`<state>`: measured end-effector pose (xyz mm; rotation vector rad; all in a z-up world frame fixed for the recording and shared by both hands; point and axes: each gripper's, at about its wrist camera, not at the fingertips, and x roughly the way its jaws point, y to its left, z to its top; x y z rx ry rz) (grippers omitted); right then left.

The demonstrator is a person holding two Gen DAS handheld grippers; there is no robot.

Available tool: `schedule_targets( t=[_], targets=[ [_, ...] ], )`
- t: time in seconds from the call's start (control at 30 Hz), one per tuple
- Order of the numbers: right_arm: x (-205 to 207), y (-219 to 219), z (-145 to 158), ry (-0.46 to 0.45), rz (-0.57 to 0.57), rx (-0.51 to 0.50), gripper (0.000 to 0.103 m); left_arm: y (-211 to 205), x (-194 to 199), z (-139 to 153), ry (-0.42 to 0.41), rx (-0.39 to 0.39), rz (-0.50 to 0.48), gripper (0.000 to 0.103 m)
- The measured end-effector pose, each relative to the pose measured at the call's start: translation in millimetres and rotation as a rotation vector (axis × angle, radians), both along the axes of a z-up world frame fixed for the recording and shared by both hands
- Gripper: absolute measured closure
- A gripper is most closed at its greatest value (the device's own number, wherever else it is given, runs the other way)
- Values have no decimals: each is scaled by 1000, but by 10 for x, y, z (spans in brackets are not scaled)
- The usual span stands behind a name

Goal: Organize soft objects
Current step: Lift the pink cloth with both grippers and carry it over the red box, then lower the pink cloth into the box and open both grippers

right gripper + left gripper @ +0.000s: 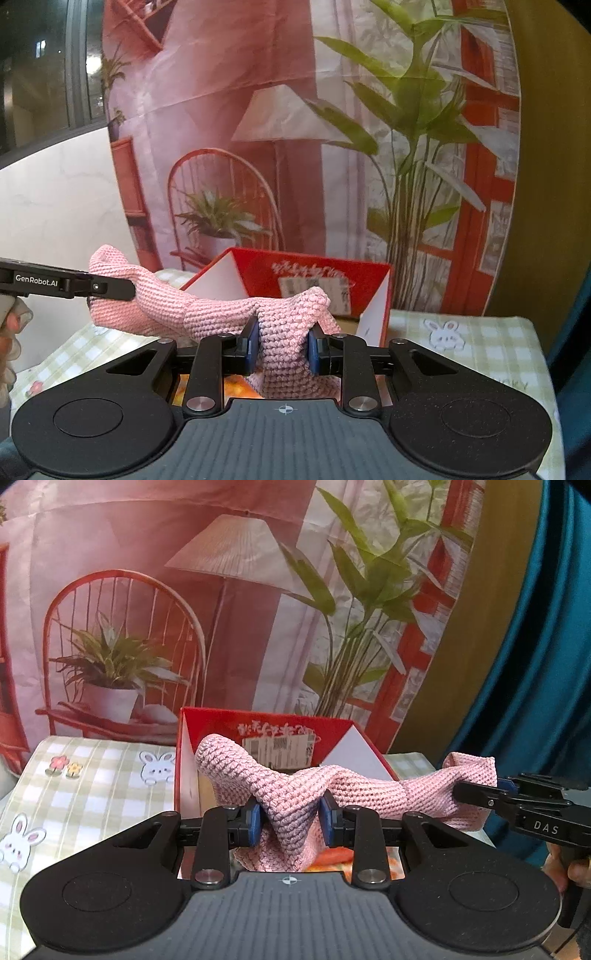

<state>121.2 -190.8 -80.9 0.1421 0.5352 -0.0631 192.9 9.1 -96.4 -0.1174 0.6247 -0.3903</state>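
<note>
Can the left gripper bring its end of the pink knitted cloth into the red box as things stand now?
Probably yes. The left gripper grips the pink knitted cloth just before the red box, whose top is open. Nothing stands between; the right gripper holds the other end.

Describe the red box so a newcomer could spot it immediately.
Start at the checked bunny tablecloth before the printed backdrop. The red box stands open at its far edge, behind the pink knitted cloth. It alone is rigid: red outside, white inside, with a barcode label.

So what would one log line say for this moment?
left gripper: shut on pink knitted cloth | right gripper: shut on it | cloth: spans both, before open red box
</note>
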Motion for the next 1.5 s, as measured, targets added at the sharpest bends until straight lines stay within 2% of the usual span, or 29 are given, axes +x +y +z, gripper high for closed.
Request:
schedule_targets(
  t=[0.37,0.7,0.87,1.2,1.27,1.33,1.4,1.47,1.5],
  targets=[
    [591,-237,-89,46,-17,-48,79,-186,603,-129,45,40,9,71],
    [1110,-361,-440,150,-22,-67,79,-286,1047,-369,114,109,-16,71],
    [1272,-358,-638,215,17,-16,79,-324,1159,-584,179,172,-37,71],
    [1531,-326,-1011,302,20,65,79,-345,1289,-835,256,205,-42,69],
    [1556,-322,-1048,306,16,62,78,-355,1291,-845,253,209,-44,61],
    [1560,-318,-1070,301,8,57,69,-363,1279,-832,236,206,-44,42],
    [1534,-316,-1066,275,1,52,63,-362,1243,-793,209,200,-46,34],
    [1493,-312,-1031,248,-7,42,51,-379,1206,-736,189,196,-55,26],
    [1463,-303,-1004,230,-14,32,41,-386,1184,-706,178,197,-56,23]
  ],
)
